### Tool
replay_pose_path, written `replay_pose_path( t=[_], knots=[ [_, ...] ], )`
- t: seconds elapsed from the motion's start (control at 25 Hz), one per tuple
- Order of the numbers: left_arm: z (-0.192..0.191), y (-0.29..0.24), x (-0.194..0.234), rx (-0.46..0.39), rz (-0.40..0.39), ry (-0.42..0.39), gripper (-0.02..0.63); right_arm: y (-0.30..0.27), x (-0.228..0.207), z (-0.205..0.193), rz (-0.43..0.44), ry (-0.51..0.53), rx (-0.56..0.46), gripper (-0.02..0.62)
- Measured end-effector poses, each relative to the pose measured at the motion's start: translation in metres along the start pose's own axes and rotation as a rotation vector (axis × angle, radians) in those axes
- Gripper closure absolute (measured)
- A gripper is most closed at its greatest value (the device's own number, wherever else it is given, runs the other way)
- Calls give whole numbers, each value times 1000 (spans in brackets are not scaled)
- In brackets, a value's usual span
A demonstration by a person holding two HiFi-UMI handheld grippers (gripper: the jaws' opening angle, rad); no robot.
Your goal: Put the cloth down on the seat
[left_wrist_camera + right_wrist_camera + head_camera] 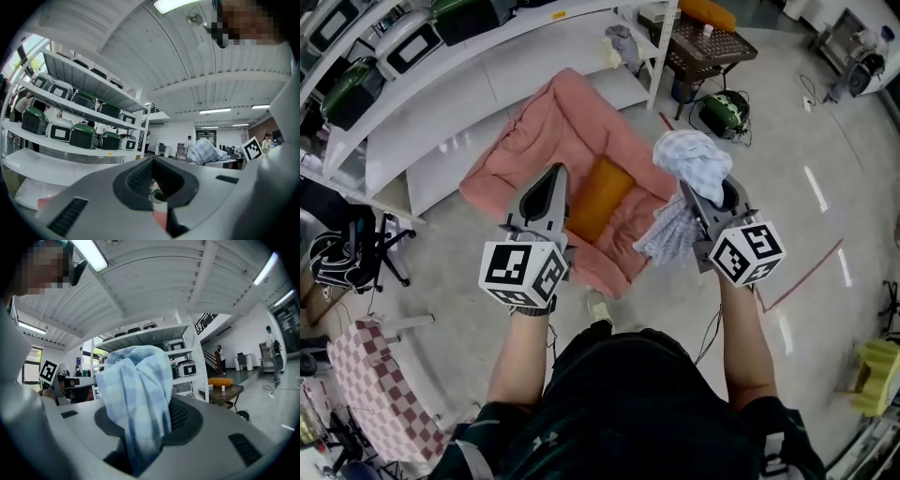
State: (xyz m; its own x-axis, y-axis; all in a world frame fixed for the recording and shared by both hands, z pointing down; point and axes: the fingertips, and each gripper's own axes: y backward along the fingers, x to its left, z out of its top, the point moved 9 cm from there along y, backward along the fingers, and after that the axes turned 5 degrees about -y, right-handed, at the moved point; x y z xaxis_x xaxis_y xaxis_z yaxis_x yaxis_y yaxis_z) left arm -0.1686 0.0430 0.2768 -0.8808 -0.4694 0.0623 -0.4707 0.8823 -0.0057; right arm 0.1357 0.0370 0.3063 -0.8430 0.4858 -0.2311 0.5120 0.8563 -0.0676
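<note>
Head view: orange cushion (pixel 600 197) in seat (pixel 546 120)

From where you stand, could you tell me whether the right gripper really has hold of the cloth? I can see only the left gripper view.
Observer: Yes. In the right gripper view the right gripper is closed on the blue checked cloth, which bunches up above its jaws.
Operator: Thank you. Where is the seat, please?
Observer: In the head view the pink seat sits on the floor ahead of both grippers, with an orange cushion lying on it.
Operator: Is the cloth down on it yet?
Observer: Not yet. It hangs from the gripper, and in the head view it overlaps the seat's right edge.
</note>
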Motion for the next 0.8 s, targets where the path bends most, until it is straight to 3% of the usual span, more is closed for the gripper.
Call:
replay_pose_path(
  t=[0.48,0.8],
  knots=[
    [-43,-75,49,26,-80,23,600,-82,-36,-62,-159,-69,96,436],
    [-94,-131,64,98,-33,44,601,-139,-92,-135,-180,-142,193,436]
  ],
)
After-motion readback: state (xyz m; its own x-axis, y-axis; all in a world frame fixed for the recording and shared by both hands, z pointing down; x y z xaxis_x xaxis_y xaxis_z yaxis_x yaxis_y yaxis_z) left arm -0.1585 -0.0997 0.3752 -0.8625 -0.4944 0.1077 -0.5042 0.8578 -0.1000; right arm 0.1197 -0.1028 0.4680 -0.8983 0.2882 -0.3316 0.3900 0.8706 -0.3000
